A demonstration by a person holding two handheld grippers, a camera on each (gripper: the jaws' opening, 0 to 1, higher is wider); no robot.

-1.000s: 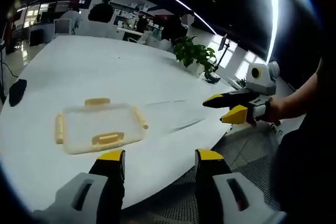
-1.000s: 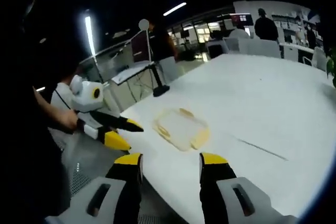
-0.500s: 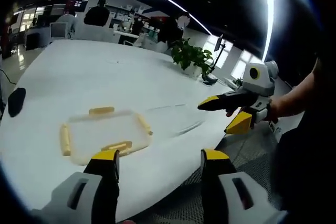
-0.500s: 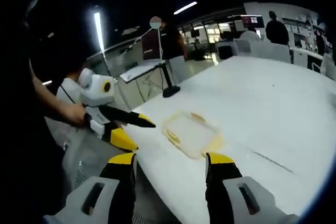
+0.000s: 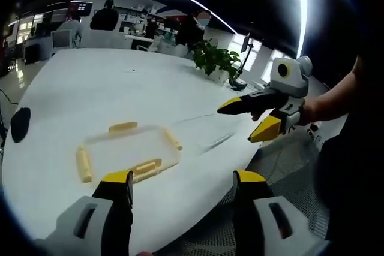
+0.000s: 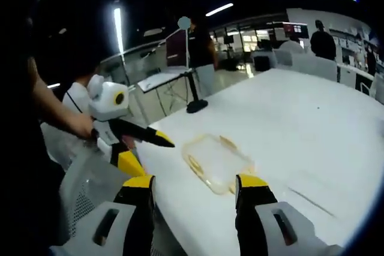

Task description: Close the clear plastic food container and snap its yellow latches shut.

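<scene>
A clear plastic food container (image 5: pixel 128 151) with yellow latches lies flat on the white table (image 5: pixel 96 88), its lid on. In the left gripper view my left gripper (image 5: pixel 183 179) stands open just short of the table's near edge, below the container. My right gripper (image 5: pixel 246 121) comes in from the right, open, held off the table's edge. In the right gripper view the container (image 6: pixel 217 161) lies ahead of my open right gripper (image 6: pixel 195 183). My left gripper (image 6: pixel 150 151) hangs at the left there, open, with a hand on it.
A black object (image 5: pixel 19 124) lies on the table at the far left. A potted plant (image 5: pixel 216 61) stands at the table's far side. People and office chairs are in the background. A black stand (image 6: pixel 195 97) rises beside the table's end.
Both views have shifted slightly as the hands moved; the container appears a bit closer to centre. The right gripper has lifted a little and stays open. The container has not moved.
</scene>
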